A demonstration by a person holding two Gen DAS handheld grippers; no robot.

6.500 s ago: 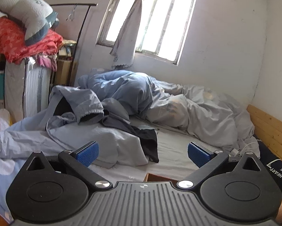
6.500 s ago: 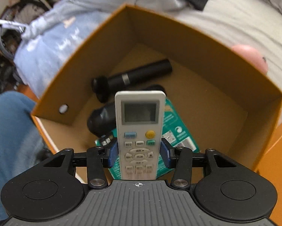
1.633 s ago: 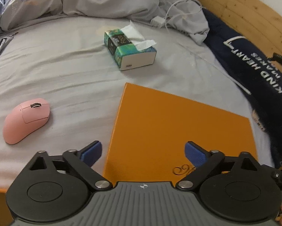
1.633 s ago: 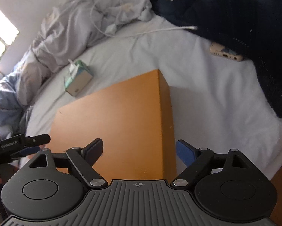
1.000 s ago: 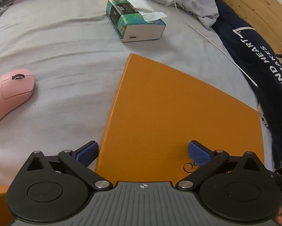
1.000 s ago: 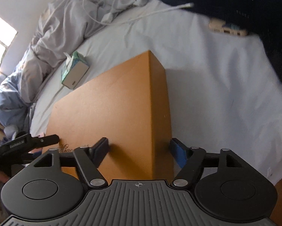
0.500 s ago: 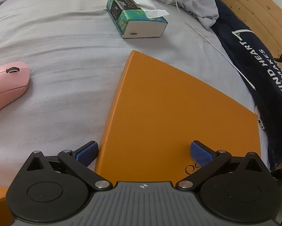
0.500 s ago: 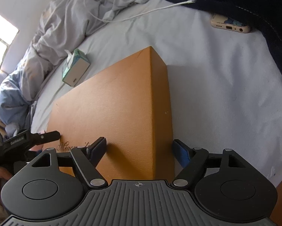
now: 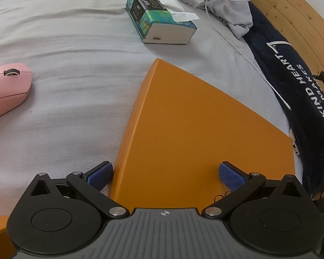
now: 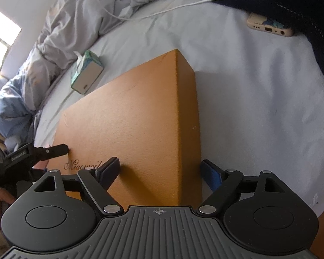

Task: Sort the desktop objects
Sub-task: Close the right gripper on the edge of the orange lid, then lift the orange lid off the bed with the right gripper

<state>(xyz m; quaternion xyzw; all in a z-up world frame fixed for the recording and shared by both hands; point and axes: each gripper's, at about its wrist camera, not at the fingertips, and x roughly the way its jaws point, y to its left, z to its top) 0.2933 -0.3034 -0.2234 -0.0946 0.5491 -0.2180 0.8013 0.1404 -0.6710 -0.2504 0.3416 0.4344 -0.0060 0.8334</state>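
Lid: orange box lid (image 9: 196, 129), matte, script lettering, flat on grey sheet (image 9: 75, 43)
Left gripper (image 9: 165, 176): spread wide, straddling its left corner, gripping nothing
Right gripper (image 10: 159, 172): spread wide, straddling its right edge

Home bedroom, rumpled grey duvet (image 10: 79, 19), bed sheet (image 9: 64, 49), wooden bed frame (image 9: 291, 17)

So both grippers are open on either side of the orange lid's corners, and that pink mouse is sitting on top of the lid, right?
Not quite. The pink mouse lies on the grey bedsheet, well off to the left of the orange lid, as the left wrist view shows. The rest holds: the left gripper and the right gripper are both open, each straddling a corner of the lid.
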